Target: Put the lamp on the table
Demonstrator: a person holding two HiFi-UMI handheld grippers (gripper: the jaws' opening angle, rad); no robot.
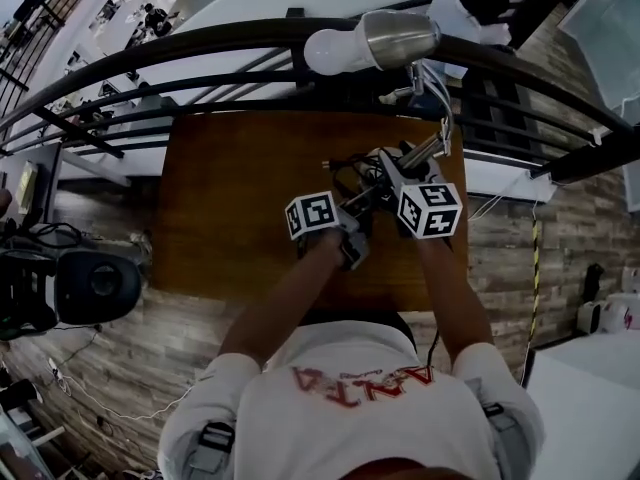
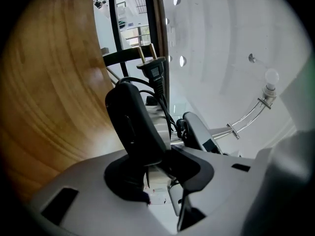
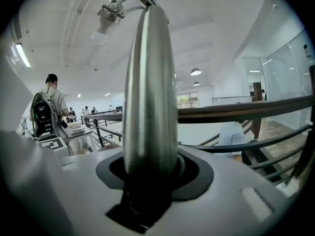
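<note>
Lamp [image 1: 395, 38] hangs in two claws over the far right part of the brown bench [image 1: 230, 198], with its bulb [image 1: 330, 53] toward the railing [image 1: 200, 43]. We see the right claw [image 1: 398, 166] holding its silver body, jaws wide. The left claw [image 2: 157, 109] grips its pale lower part together with the black cord [image 2: 166, 113], below the plug [image 2: 153, 70].

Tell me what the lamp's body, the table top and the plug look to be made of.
Lamp body: brushed metal, judging by its satin grey sheen and fine lengthwise streaks.
Table top: wood or wood veneer; it is brown with visible grain and a faint gloss.
Plug: black moulded plastic, probably, with two brassy metal prongs.
</note>
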